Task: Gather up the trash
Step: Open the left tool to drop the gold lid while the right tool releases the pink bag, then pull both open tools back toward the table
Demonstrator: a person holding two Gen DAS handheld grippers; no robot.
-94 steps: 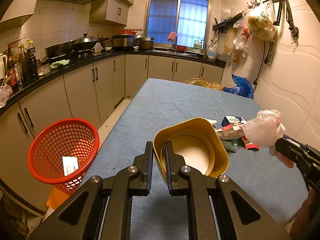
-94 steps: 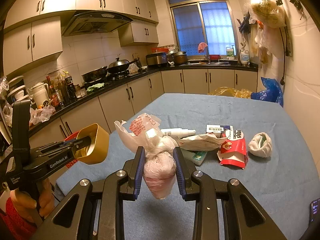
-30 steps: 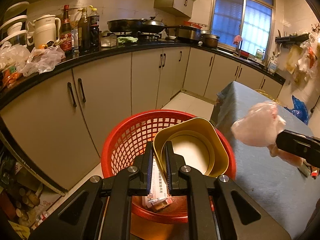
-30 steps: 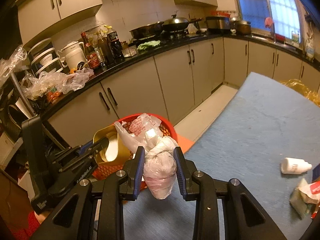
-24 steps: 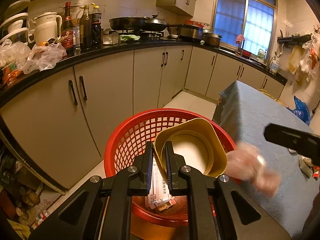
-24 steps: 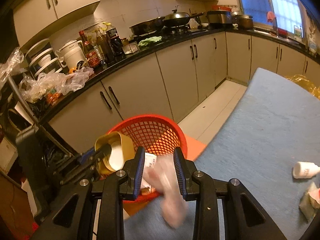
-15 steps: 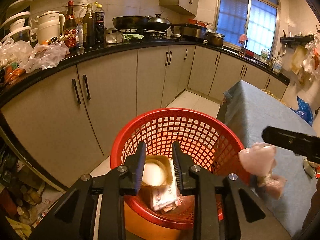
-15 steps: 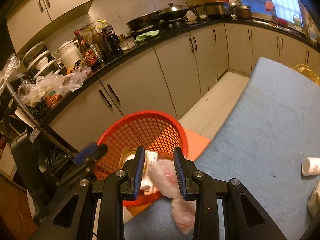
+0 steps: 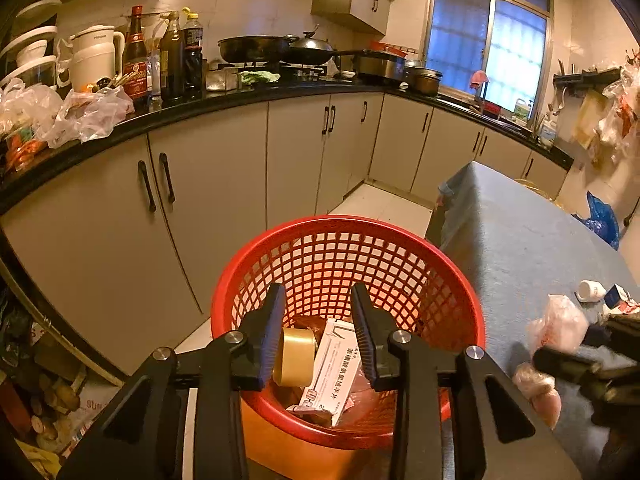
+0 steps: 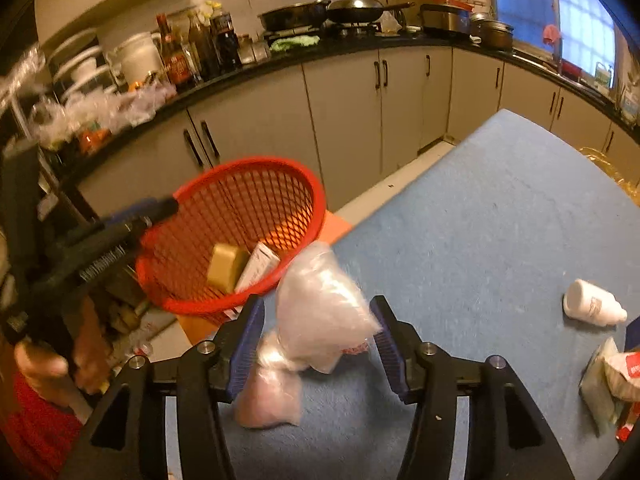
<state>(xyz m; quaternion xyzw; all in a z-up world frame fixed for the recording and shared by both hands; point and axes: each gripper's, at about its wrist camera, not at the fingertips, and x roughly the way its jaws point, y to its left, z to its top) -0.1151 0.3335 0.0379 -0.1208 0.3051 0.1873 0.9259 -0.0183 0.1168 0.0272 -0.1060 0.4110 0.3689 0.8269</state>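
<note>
A blue-covered tabletop (image 10: 500, 220) stands beside grey kitchen cabinets (image 9: 224, 184). Both tools are released: the left tool (image 9: 318, 330) above the red basket (image 9: 452, 292) off the tabletop's corner, the right tool (image 10: 320, 344) around a loose plastic bag (image 10: 320, 312).

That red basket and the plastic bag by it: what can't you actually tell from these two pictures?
- Bottom of the red basket: left wrist view, hidden behind the left gripper and the trash lying inside.
- Plastic bag: right wrist view, motion-blurred between the open fingers of the right gripper; whether it touches the table is unclear.
- Bag contents: wrapped and blurred in both views.
- Print on the white box: too small.
</note>
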